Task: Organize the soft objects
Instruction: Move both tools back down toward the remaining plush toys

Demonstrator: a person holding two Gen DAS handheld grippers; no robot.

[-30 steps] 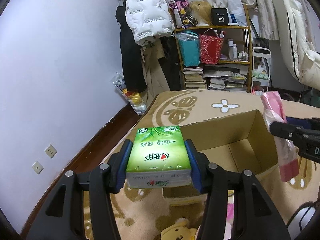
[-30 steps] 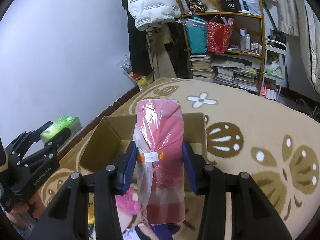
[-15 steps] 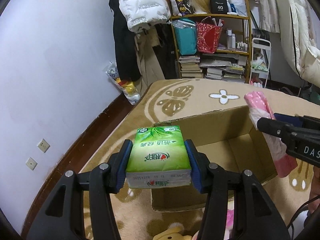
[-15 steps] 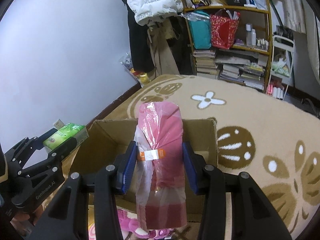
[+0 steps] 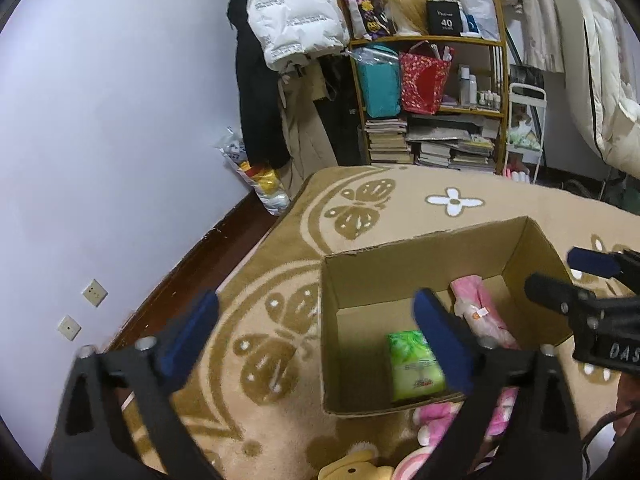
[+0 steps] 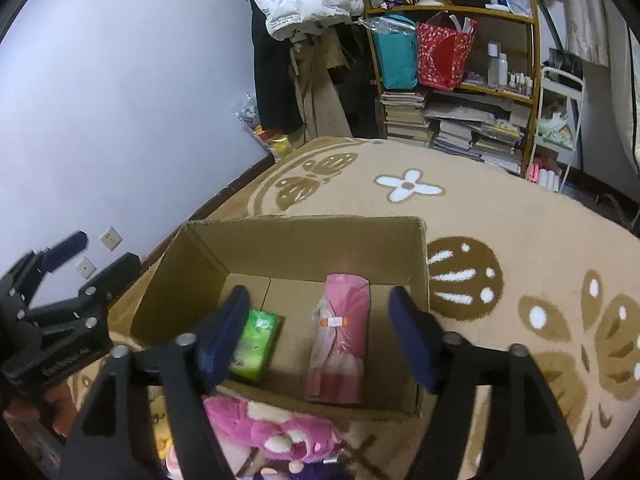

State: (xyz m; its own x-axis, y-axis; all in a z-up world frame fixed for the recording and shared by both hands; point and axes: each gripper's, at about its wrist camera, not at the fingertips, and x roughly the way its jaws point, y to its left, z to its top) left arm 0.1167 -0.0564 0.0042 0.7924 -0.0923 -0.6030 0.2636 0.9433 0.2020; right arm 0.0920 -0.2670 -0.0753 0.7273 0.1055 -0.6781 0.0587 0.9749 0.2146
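Blue-padded and black-framed, the left gripper (image 5: 316,330) hangs over the carpet and the near left corner of the cardboard box (image 5: 404,266); its jaws are opening, spread wide, with nothing between the pads. Below it in the left wrist view, at about 5 o'clock from the middle of the frame, the green tissue pack (image 5: 414,364) lies flat on the box floor against the near wall. To its right, at roughly 3 o'clock, the pink bagged roll (image 5: 482,312) rests on the floor along the right-hand wall, an orange-and-white label on its wrapper. The two lie near each other but apart.

Farther right, the right gripper (image 6: 320,330) hovers above the open box (image 6: 304,244), its jaws also opening and clear of everything; the pink roll (image 6: 342,336) lies below the gap, untouched by either pad. In that view the tissue pack (image 6: 256,344) sits at about 7 o'clock, partly hidden behind the left finger.

Outside the box, just beside its near wall at 6 o'clock, lies a pink plush toy (image 6: 272,424), with a yellow plush toy (image 5: 356,466) to its left on the tan patterned carpet (image 6: 520,240). At 12 o'clock stands a wooden shelf (image 5: 432,40) stacked with books and bags.
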